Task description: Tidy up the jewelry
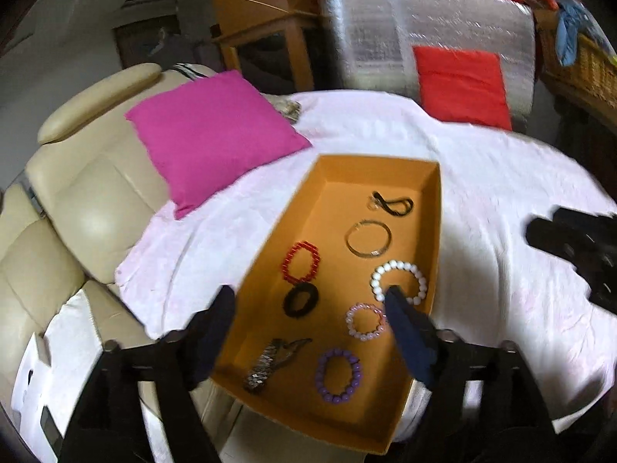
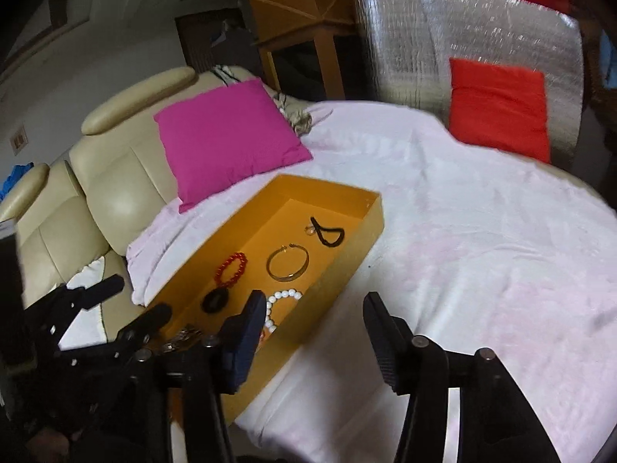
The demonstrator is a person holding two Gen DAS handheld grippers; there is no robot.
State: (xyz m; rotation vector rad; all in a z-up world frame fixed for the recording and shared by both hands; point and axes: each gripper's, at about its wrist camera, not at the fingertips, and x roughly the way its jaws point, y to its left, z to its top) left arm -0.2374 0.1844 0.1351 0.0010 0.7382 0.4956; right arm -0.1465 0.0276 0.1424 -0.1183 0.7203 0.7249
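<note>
An orange box (image 1: 437, 231) (image 2: 347, 266) lies on the white-covered table. In it lie a white bead bracelet (image 1: 414, 272) (image 2: 283, 295), a pink bead bracelet (image 1: 356, 326), a purple bead bracelet (image 1: 339, 376), a red bead bracelet (image 1: 300, 262) (image 2: 231, 268), a black hair tie (image 1: 300, 300) (image 2: 216, 301), a gold bangle (image 1: 368, 238) (image 2: 288, 262), a black cord (image 1: 393, 202) (image 2: 327, 232) and a metal watch band (image 1: 270, 362). My left gripper (image 1: 310, 301) is open and empty over the box's near end. My right gripper (image 2: 314, 308) is open and empty above the box's right wall.
A white cloth (image 2: 482, 250) covers the table. A pink cushion (image 1: 212, 131) (image 2: 227, 135) leans on a beige sofa (image 1: 77, 208) at the left. A red cushion (image 1: 462, 85) (image 2: 497, 104) leans on a silver foil sheet (image 1: 370, 38) at the back.
</note>
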